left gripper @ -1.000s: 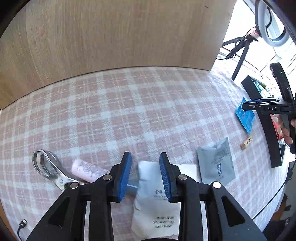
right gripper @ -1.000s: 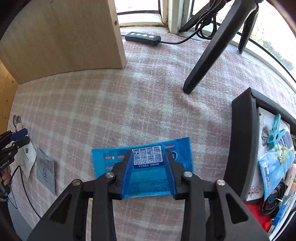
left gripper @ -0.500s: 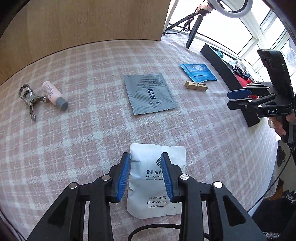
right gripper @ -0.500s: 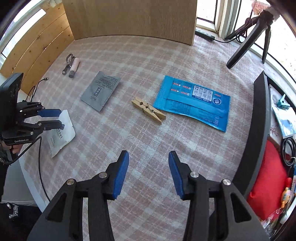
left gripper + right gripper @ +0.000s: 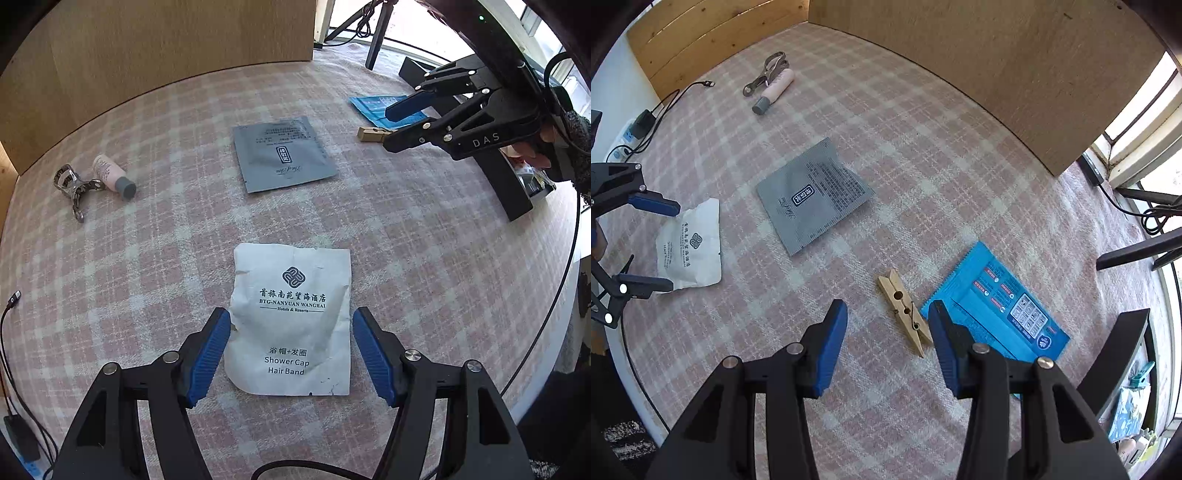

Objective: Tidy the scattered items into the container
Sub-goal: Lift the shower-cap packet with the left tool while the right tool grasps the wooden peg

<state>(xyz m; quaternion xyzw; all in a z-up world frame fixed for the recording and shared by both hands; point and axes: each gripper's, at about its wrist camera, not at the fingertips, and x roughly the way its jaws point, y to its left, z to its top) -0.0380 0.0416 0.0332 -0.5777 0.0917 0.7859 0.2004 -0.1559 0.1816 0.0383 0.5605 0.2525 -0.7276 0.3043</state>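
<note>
Left wrist view: left gripper [image 5: 291, 354], jaws opening wide, straddles the white packet [image 5: 291, 321] at bottom centre without pressing it. Right gripper [image 5: 887, 341] gapes empty beside the clothespin [image 5: 905, 312].

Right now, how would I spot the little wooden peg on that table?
Start at the pink checked tablecloth and find the bright blue packet near the black container. The wooden clothespin lies right beside its edge, the only wooden item among flat sachets.
</note>
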